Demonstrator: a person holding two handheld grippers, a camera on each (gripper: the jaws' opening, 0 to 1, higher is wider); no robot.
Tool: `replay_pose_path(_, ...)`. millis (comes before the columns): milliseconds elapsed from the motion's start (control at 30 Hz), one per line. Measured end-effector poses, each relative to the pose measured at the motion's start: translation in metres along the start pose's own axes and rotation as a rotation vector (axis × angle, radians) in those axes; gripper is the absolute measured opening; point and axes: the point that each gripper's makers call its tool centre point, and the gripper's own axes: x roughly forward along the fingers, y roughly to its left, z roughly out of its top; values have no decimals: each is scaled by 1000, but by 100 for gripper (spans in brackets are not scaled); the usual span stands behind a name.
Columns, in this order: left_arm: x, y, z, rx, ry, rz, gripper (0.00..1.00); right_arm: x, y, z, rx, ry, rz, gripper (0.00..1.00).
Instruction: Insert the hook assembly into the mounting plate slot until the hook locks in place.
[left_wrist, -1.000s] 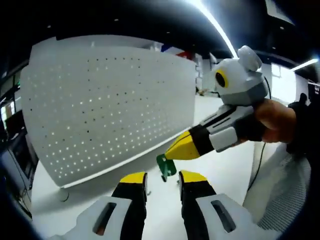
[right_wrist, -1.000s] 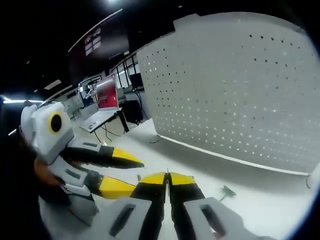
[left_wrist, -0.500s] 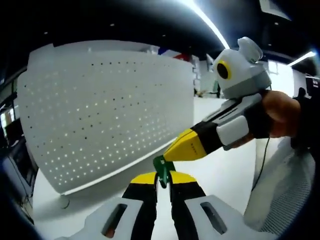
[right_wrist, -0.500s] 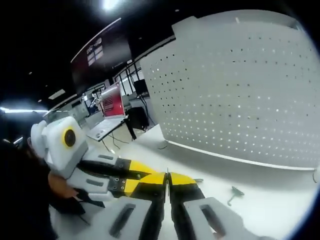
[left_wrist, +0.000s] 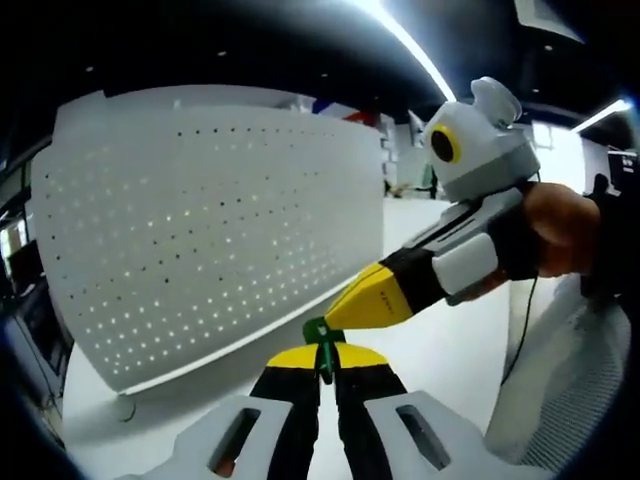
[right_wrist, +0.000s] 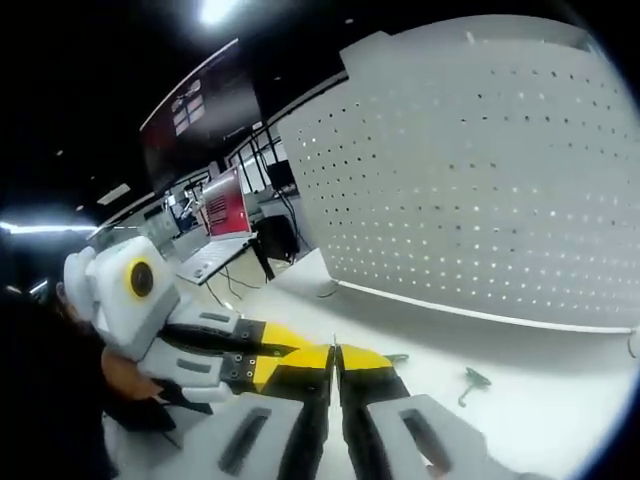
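In the left gripper view, the left gripper has its yellow-tipped jaws drawn in narrow on the green hook, which stands pinched between the tips with its top poking just above them. A second ago the jaws stood apart with the hook lying on the bench ahead of them; half a second ago they were already closing on it, and now the gap is tighter still. The right gripper reaches in from the right, held by a hand, its yellow tip resting just above the hook; whether it touches cannot be told.

The white perforated mounting plate stands upright on the white bench, behind and to the left of the hook and apart from it, much as in the earlier frames.

In the right gripper view, the right gripper shows its jaws pressed together with only a thin line between them, nothing visible in them, as before. The left gripper lies just beside them on the left. A second green hook lies flat on the bench to the right, near the foot of the mounting plate. A red-screened laptop sits on a far desk.
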Motion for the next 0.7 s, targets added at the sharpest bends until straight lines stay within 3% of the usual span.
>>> replay_pose_path(333,-2,-2,1,2,-2,3,3,-3,2,-1,-17,4,-8,0)
replay_pose_path(700,-2,3,0,-27,11,43,2,-10,-4,5,-189,-11,-84,4)
